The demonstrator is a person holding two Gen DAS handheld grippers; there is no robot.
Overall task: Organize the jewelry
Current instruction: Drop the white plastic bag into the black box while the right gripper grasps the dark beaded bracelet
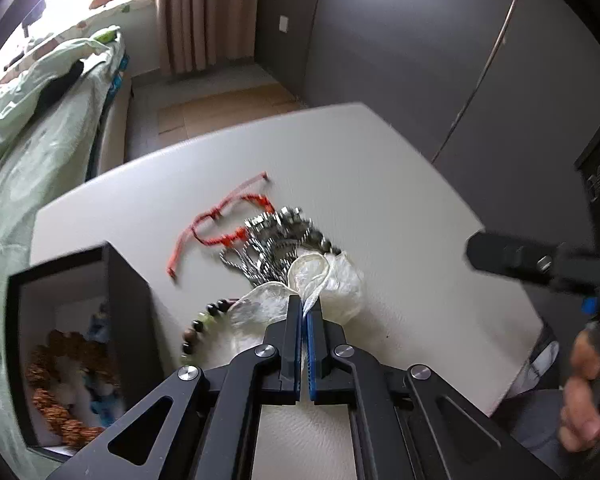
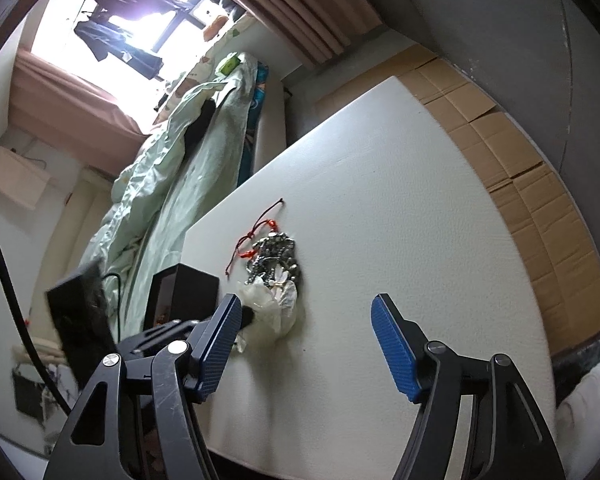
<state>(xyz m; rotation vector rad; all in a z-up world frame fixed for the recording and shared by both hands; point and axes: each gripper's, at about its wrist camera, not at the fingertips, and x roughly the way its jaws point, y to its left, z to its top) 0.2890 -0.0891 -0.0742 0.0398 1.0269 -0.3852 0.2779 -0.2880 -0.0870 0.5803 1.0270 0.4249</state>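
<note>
Sorting is only partly done: the black box [image 1: 80, 344] at the lower left of the left wrist view already holds a brown beaded bracelet [image 1: 60, 392] and something blue that is too blurred to name. Most jewelry is not yet in it. On the white worktop [image 1: 380, 184], at the middle of the frame, lie a red cord bracelet [image 1: 220, 224], a silver chain piece [image 1: 276, 244], a dark-and-green bead bracelet [image 1: 202, 322] and a pale shell-like ornament [image 1: 340, 280], all in one loose heap just beside the box.

The left gripper [image 1: 304, 308] points steeply down at the bottom centre, its jaws clenched on a thin edge of the shell-like ornament. The right gripper [image 2: 304, 344] waits lower in the right wrist view, near the heap, tilted down, with jaws released and nothing between them. A hand [image 1: 588, 392] is at the right edge of the left wrist view.
</note>
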